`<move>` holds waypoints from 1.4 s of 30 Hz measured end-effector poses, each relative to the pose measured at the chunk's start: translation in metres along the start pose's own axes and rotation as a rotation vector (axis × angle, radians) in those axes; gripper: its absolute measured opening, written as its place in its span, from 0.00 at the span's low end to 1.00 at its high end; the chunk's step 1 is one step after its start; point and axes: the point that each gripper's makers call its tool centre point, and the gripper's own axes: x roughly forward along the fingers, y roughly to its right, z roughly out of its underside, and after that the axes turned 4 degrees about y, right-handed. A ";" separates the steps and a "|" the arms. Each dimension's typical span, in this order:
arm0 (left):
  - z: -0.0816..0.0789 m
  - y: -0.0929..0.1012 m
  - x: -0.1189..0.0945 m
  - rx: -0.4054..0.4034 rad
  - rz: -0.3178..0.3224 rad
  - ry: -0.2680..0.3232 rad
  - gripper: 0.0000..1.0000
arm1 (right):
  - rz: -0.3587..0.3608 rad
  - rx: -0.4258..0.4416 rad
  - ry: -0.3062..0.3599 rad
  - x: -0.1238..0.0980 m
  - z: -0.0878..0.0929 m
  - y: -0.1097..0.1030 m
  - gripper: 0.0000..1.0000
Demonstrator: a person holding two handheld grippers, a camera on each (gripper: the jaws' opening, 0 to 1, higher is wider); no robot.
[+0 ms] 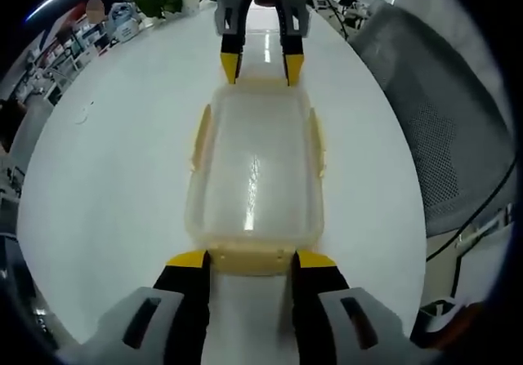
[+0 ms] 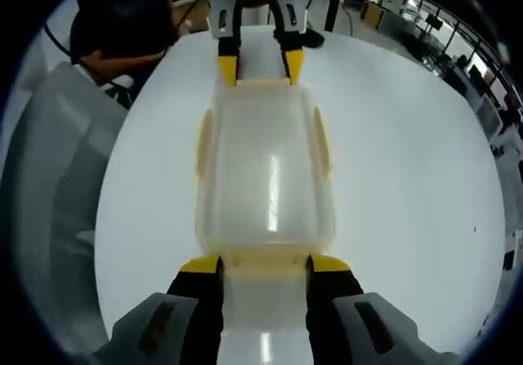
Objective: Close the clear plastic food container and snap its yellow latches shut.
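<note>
On white round table (image 1: 106, 177): clear plastic food container (image 1: 253, 169), lid on, long axis running straight between two facing grippers. Left gripper (image 1: 247, 260) spread, jaws straddling yellow end latch (image 1: 249, 259) at near short end. Right gripper (image 2: 264, 264) likewise spread at opposite end latch (image 2: 263, 263). Side latches (image 1: 200, 136) apparently untouched. Grey mesh chair (image 1: 441, 128) alongside.

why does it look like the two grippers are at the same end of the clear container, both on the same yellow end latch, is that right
Not quite. The grippers are at opposite ends of the clear container. In the left gripper view, the left gripper straddles the near yellow end latch and the right gripper faces it at the far end latch; the right gripper view shows the reverse.
</note>
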 end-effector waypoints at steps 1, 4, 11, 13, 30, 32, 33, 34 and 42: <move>0.000 -0.001 -0.001 0.001 -0.006 -0.002 0.39 | 0.001 0.002 0.003 -0.001 0.000 0.001 0.38; 0.000 -0.002 -0.001 -0.006 -0.009 -0.005 0.39 | 0.004 -0.004 0.002 -0.002 -0.001 0.002 0.38; -0.007 -0.002 -0.010 0.010 -0.036 -0.009 0.39 | 0.018 -0.005 0.011 -0.012 -0.004 0.001 0.38; -0.009 -0.003 -0.011 0.012 -0.047 -0.009 0.39 | 0.028 -0.006 0.015 -0.015 -0.005 0.002 0.38; -0.022 0.005 -0.020 0.001 -0.067 -0.011 0.39 | 0.036 -0.032 0.028 -0.032 -0.004 -0.004 0.38; -0.025 0.005 -0.020 0.001 -0.069 -0.009 0.39 | 0.039 -0.033 0.029 -0.035 -0.003 -0.005 0.38; -0.027 0.006 -0.021 0.002 -0.068 -0.009 0.39 | 0.039 -0.034 0.028 -0.036 -0.003 -0.005 0.38; -0.028 0.007 -0.020 0.004 -0.066 -0.010 0.39 | 0.035 -0.032 0.028 -0.038 -0.002 -0.006 0.38; -0.037 0.007 -0.025 0.002 -0.059 -0.010 0.38 | 0.042 -0.036 0.032 -0.048 0.000 -0.008 0.38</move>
